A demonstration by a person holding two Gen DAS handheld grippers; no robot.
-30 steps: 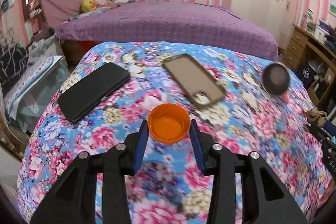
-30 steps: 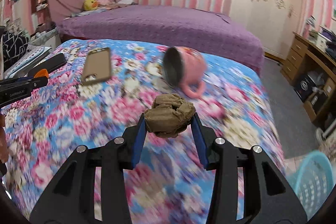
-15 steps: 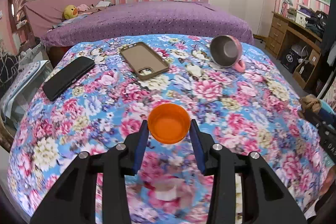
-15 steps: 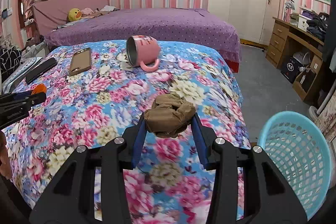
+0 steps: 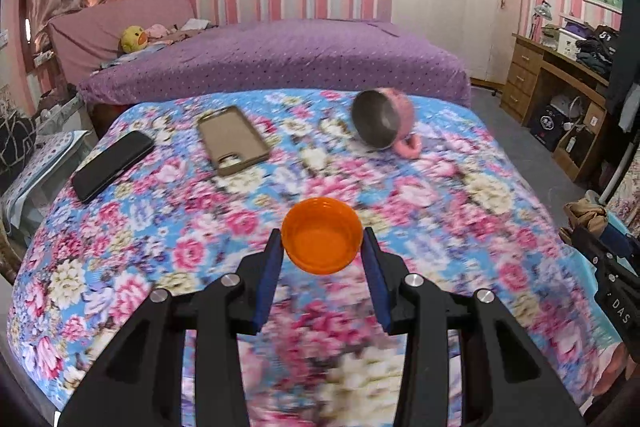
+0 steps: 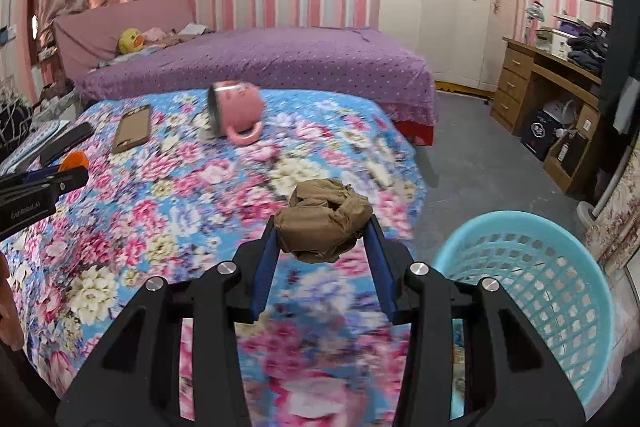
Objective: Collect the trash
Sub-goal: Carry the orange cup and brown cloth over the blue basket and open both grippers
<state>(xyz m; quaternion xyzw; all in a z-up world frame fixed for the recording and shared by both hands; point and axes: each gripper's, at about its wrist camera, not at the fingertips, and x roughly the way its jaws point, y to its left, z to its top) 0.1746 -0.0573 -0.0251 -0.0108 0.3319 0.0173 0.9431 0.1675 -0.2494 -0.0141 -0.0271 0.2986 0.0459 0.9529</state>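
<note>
Swung rightward across the floral bedspread (image 5: pixel 168 227) since a second ago, both views: phone and case slid from centre toward 10 o'clock in the left view, mug brought in from the right edge to 1 o'clock, blue basket (image 6: pixel 536 283) now filling 4 o'clock of the right view where before only a sliver showed. Behind the floral bedspread at 12 o'clock, purple bed (image 5: pixel 280 63), with a yellow plush (image 5: pixel 134 39) at its 10 o'clock end. At 2 o'clock, wooden desk (image 5: pixel 560 83) against the striped wall. Lying tipped on its side on the bedspread, pink mug (image 5: pixel 384 125), handle toward the camera. Flat on the cloth just left of it, tan phone case (image 5: pixel 234 141), and farther left at 9 to 10 o'clock, black phone (image 5: pixel 112 165), the two apart. Left gripper (image 5: pixel 322 255) clamped on an orange cap (image 5: pixel 322 241), blue pads pressed to both sides, cap held clear above the bedspread with its hollow facing the camera. Right gripper (image 6: pixel 324 239) clamped on a crumpled brown paper wad (image 6: pixel 326 225), held above the bedspread's right edge, basket rim near at 4 o'clock. Seen too from the left view at 3 o'clock, the same wad in the right gripper; from the right view at 9 o'clock, the cap in the left gripper.
</note>
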